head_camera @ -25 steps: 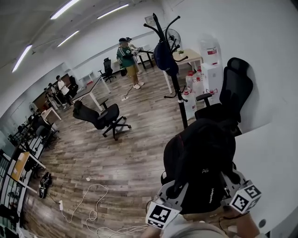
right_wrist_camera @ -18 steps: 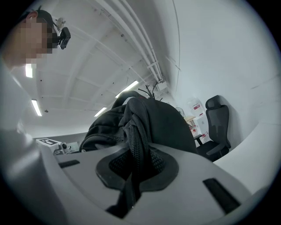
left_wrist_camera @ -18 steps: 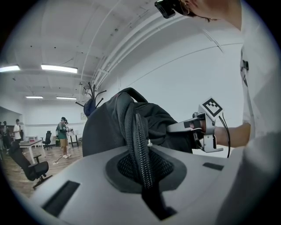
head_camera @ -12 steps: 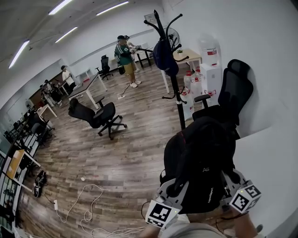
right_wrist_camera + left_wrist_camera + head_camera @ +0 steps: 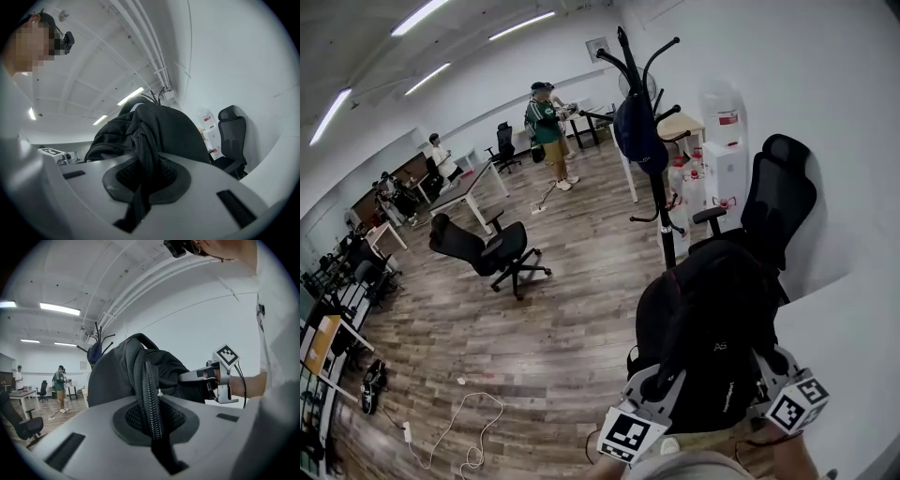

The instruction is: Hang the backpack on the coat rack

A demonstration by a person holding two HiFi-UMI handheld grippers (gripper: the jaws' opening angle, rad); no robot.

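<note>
A black backpack (image 5: 712, 319) hangs in the air in front of me, carried between both grippers. My left gripper (image 5: 661, 380) is shut on a mesh shoulder strap (image 5: 147, 404) at the pack's left side. My right gripper (image 5: 761, 367) is shut on the other strap (image 5: 145, 168) at its right side. The black coat rack (image 5: 652, 150) stands ahead on the wood floor, just beyond the pack, with a dark blue bag (image 5: 637, 131) hanging on one of its hooks. In the left gripper view the rack (image 5: 96, 341) shows past the pack's left edge.
A black office chair (image 5: 773, 202) stands right of the rack against the white wall, with water bottles (image 5: 689, 178) behind it. Another office chair (image 5: 483, 253) and desks stand at left. People (image 5: 546, 127) are at the far end. A white cable (image 5: 455, 431) lies on the floor.
Both grippers and the backpack have moved forward toward the coat rack, which now stands closer and larger. The grips on the straps are unchanged.
</note>
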